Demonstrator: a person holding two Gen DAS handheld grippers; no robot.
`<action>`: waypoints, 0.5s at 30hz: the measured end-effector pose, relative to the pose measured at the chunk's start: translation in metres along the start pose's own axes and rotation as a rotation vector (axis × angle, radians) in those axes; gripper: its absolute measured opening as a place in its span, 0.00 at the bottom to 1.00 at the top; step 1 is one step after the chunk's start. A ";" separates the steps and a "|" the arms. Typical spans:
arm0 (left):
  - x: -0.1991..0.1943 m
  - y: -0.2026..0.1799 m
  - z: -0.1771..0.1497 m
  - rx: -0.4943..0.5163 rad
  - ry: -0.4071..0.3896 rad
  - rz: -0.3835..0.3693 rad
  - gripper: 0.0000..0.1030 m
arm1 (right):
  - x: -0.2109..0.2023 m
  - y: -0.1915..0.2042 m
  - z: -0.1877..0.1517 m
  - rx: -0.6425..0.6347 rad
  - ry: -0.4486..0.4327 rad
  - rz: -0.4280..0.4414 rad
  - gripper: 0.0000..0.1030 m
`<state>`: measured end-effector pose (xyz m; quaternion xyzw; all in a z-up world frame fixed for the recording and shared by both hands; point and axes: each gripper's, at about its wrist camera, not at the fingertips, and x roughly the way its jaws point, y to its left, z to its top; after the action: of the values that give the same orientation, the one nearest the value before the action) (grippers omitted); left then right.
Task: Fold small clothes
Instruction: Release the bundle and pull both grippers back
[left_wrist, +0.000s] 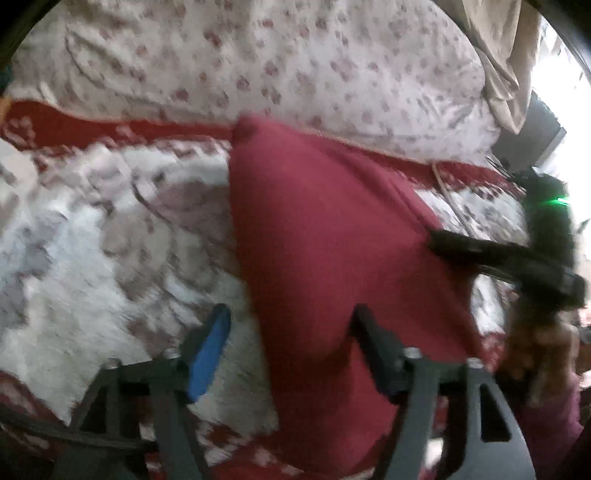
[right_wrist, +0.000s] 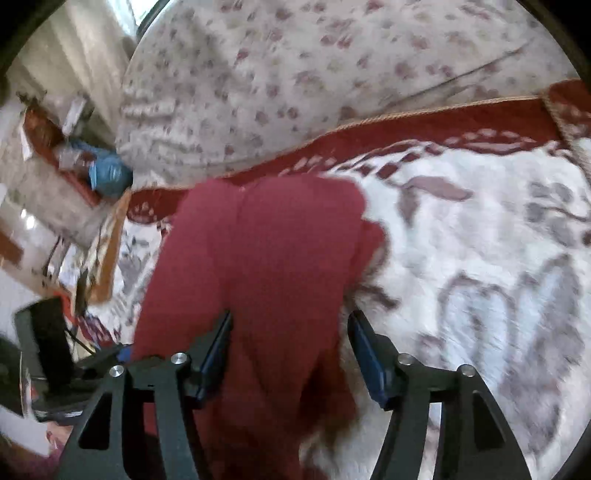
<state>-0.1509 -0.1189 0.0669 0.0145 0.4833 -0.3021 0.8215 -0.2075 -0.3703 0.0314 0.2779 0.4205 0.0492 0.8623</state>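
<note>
A dark red garment (left_wrist: 325, 236) lies spread on the red-and-white blanket (left_wrist: 92, 266), narrow end pointing away. My left gripper (left_wrist: 291, 332) hangs over its near left edge with jaws apart. The blue-padded left finger is over bare blanket and the right finger over the cloth, neither pad pressing. My right gripper (left_wrist: 439, 240) comes in from the right, its tip at the garment's right edge. In the right wrist view the garment (right_wrist: 266, 251) fills most of the gap in my right gripper (right_wrist: 290, 328). Its jaws stand apart, with blanket showing by the right pad.
A white floral duvet (left_wrist: 295, 62) is heaped along the far side behind a red blanket border (right_wrist: 443, 118). A beige curtain (left_wrist: 498, 55) hangs by a bright window. A blue bag (right_wrist: 110, 173) and clutter sit beside the bed. A hand (left_wrist: 535, 343) holds the right gripper.
</note>
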 end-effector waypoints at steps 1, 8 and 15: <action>-0.004 -0.001 0.002 0.005 -0.031 0.018 0.70 | -0.015 0.006 -0.001 -0.022 -0.044 -0.026 0.65; -0.005 -0.003 0.009 0.063 -0.198 0.175 0.78 | -0.058 0.085 -0.020 -0.339 -0.126 -0.116 0.65; 0.001 0.001 0.007 0.049 -0.212 0.175 0.84 | -0.017 0.102 -0.054 -0.457 -0.018 -0.207 0.52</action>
<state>-0.1445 -0.1209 0.0702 0.0447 0.3833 -0.2410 0.8905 -0.2439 -0.2663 0.0693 0.0317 0.4168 0.0520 0.9069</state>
